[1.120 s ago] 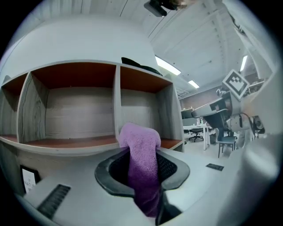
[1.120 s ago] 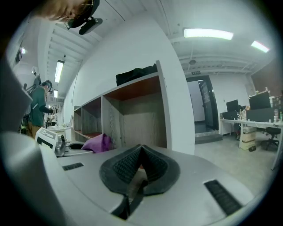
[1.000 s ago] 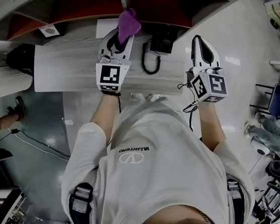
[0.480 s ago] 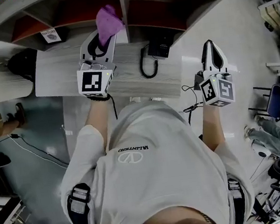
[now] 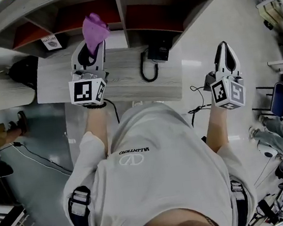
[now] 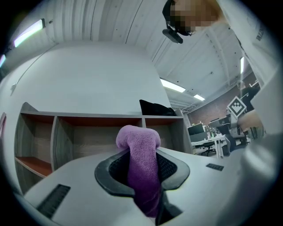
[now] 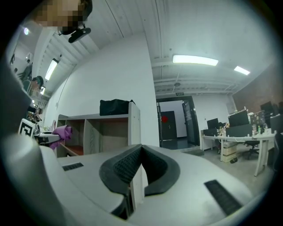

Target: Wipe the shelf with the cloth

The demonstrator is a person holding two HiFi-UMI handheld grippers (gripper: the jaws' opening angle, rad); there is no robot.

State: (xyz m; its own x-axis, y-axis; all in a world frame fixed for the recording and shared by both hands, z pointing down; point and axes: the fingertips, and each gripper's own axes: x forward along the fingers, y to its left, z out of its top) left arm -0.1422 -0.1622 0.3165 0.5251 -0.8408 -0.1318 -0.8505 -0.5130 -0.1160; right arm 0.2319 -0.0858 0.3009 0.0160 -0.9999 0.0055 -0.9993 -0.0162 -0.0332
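Left gripper view: cloth [image 6: 140,159] between jaws

One cloth [image 6: 140,150]. Two tools: the left tool [image 5: 90,47] and the right tool [image 5: 224,48]. One shelf [image 6: 88,115], with three open compartments showing side by side in the left gripper view. One black bag [image 7: 116,107] on the shelf top. One white card [image 5: 51,42] in a compartment. One person [image 5: 155,185].
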